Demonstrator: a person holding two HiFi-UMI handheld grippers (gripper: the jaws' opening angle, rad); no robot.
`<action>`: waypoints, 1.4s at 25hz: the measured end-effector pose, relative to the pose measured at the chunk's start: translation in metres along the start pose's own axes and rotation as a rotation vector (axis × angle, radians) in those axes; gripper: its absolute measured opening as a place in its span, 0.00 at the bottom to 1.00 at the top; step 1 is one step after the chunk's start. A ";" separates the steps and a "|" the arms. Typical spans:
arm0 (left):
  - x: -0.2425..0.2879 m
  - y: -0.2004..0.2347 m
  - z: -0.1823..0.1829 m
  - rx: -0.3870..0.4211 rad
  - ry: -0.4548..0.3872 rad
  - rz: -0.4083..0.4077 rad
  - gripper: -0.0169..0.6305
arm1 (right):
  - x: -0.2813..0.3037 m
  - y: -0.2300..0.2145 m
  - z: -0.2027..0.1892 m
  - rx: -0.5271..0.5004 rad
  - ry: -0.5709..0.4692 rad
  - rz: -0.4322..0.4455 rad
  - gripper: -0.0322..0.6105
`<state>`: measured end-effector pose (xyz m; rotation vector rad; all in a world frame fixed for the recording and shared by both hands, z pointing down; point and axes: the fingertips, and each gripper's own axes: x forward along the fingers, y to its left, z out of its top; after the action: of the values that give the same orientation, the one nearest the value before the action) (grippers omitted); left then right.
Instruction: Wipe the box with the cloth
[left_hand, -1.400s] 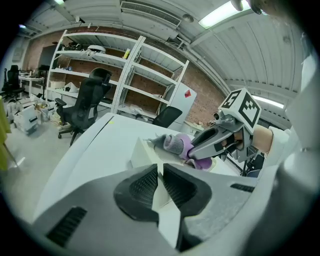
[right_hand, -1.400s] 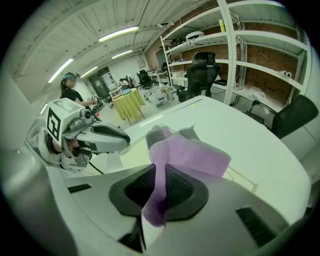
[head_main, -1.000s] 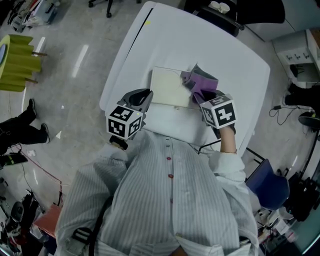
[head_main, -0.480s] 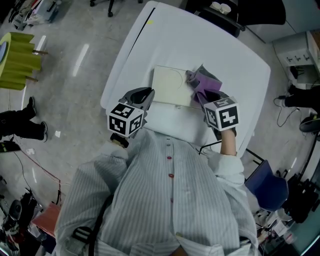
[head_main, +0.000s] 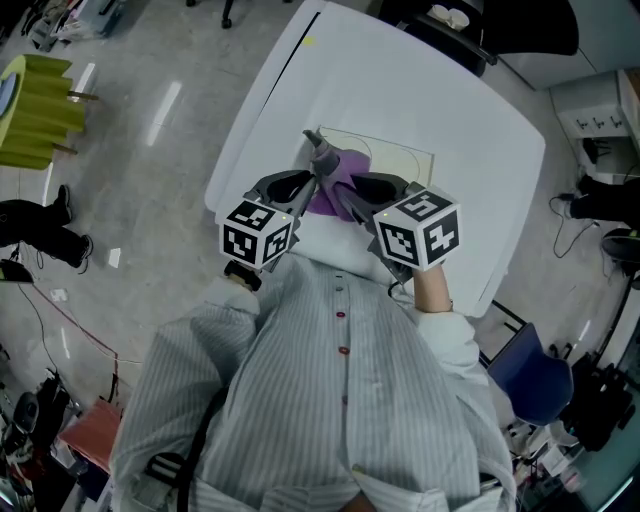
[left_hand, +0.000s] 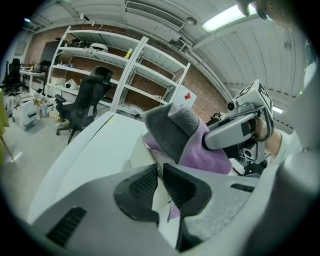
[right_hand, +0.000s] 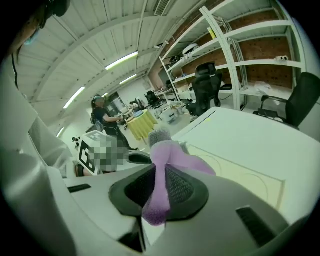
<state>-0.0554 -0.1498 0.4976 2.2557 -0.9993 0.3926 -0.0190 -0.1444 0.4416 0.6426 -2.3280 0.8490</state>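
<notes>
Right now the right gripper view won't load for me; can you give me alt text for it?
The right gripper has its jaws shut on a purple cloth, which bunches up above them. Beyond it lies the flat cream box on a white table, with shelves and office chairs behind.

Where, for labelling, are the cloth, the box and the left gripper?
cloth (head_main: 345, 183), head view, its purple middle.
box (head_main: 402, 166), head view, its bare top face.
left gripper (left_hand: 160, 173), left gripper view, between its fingers.
</notes>
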 end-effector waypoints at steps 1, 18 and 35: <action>0.000 0.000 0.000 -0.001 0.000 -0.001 0.05 | 0.007 0.005 -0.001 0.003 0.006 0.016 0.14; -0.004 0.002 -0.001 -0.004 -0.009 -0.027 0.05 | 0.051 -0.003 -0.026 0.104 0.052 -0.025 0.13; -0.001 0.002 0.002 0.036 0.014 -0.049 0.06 | 0.006 -0.045 -0.055 0.077 0.095 -0.205 0.13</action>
<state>-0.0575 -0.1518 0.4966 2.3015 -0.9343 0.4077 0.0224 -0.1386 0.4990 0.8394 -2.1111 0.8570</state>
